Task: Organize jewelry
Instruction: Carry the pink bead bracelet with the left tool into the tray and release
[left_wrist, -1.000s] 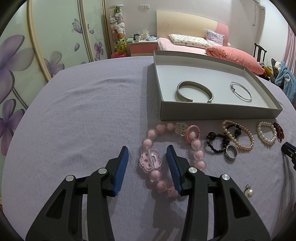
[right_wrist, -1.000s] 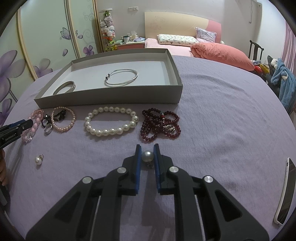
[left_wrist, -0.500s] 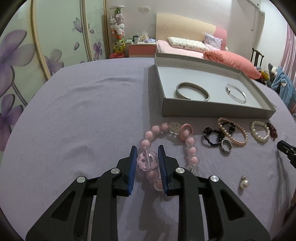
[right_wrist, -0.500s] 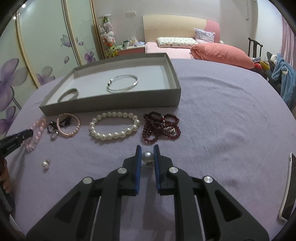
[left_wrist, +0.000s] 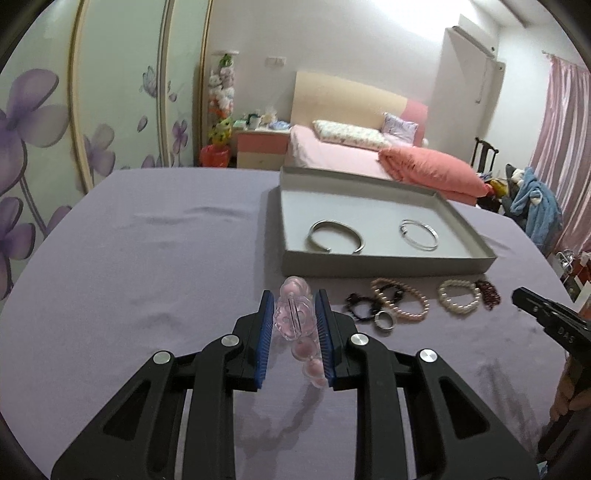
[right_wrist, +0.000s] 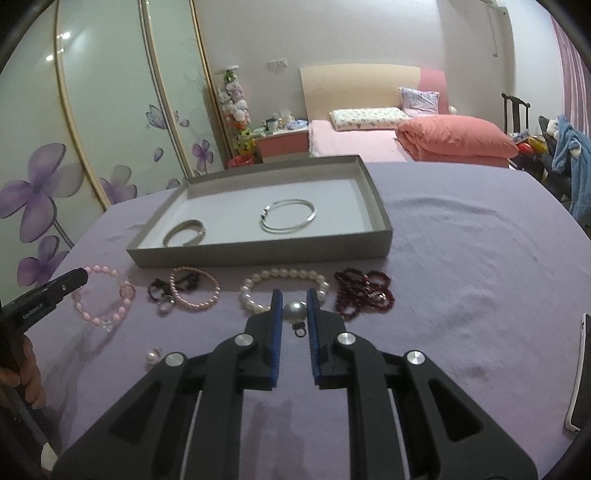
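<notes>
My left gripper (left_wrist: 294, 302) is shut on the clear pink flower charm of the pink bead bracelet (left_wrist: 293, 314). It holds it above the purple cloth, and the beads hang below the jaws. The right wrist view shows that bracelet (right_wrist: 123, 291) dangling from the left gripper (right_wrist: 77, 277). My right gripper (right_wrist: 294, 303) is shut on a grey pearl pendant (right_wrist: 294, 311), lifted off the cloth. The grey tray (left_wrist: 388, 266) (right_wrist: 258, 255) lies beyond with two silver bangles inside.
In a row in front of the tray lie a black bead bracelet with a ring (right_wrist: 162, 293), a pink pearl bracelet (right_wrist: 195, 304), a white pearl bracelet (right_wrist: 251, 286) and dark red beads (right_wrist: 364, 293). A loose pearl earring (right_wrist: 153, 355) lies near left. A phone (right_wrist: 580, 373) lies at the right edge.
The left jaws closed on the pink bracelet's flower charm and lifted it off the cloth. The right gripper rose with the pearl pendant held between its pads.
</notes>
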